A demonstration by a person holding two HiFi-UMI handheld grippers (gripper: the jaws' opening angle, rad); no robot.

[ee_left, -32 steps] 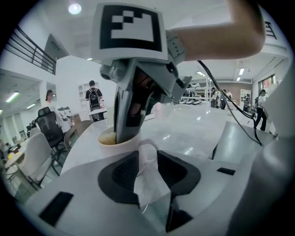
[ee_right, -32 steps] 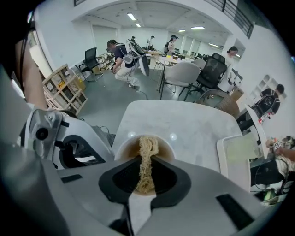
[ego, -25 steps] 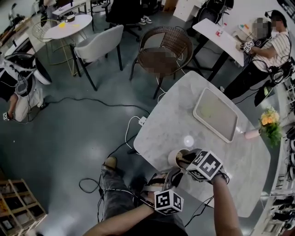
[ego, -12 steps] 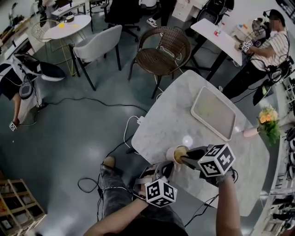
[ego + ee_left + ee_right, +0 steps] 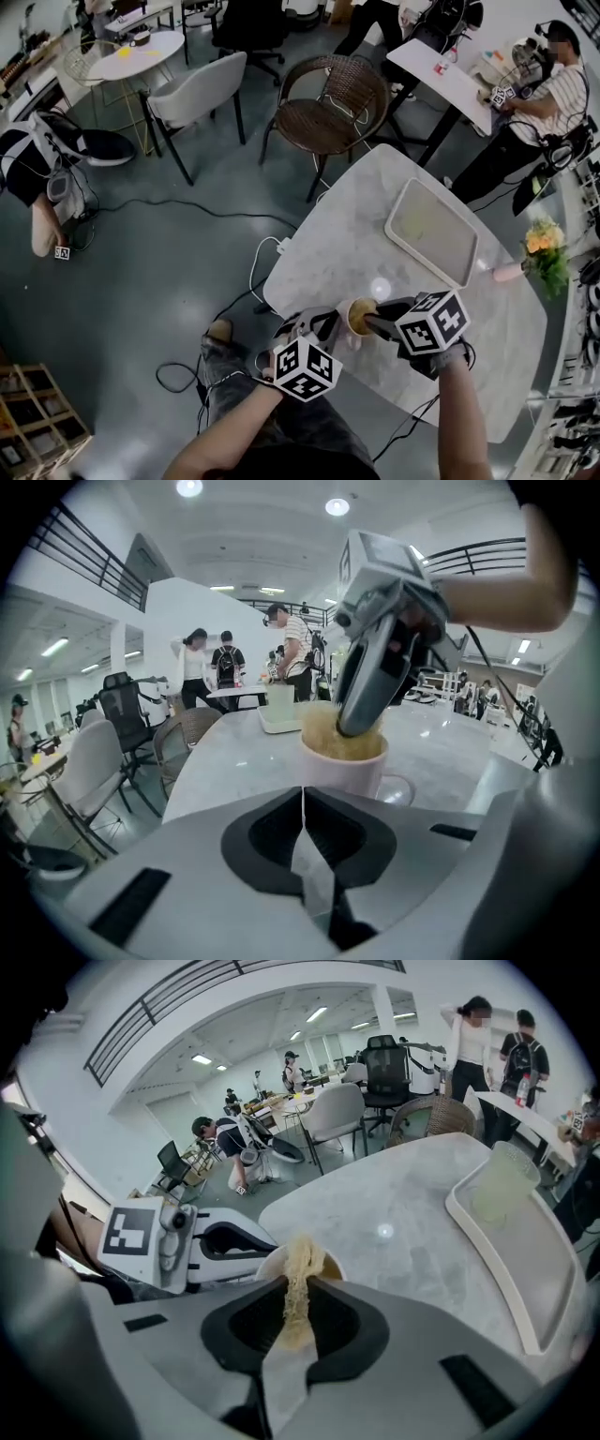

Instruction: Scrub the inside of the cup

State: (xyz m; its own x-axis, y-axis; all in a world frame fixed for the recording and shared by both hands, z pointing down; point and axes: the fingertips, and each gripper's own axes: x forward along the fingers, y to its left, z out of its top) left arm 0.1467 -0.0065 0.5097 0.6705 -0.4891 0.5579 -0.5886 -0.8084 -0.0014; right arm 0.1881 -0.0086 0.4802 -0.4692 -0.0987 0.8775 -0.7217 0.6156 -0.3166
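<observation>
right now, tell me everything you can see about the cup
The cup is a pale, smooth, ceramic-looking mug with a loop handle. It stands upright on the marble table, near the edge closest to the person. A yellowish scrub pad fills its mouth, pinched by the right tool, which dips inside. The left tool is shut and empty just beside it; whether it touches the cup cannot be told.
</observation>
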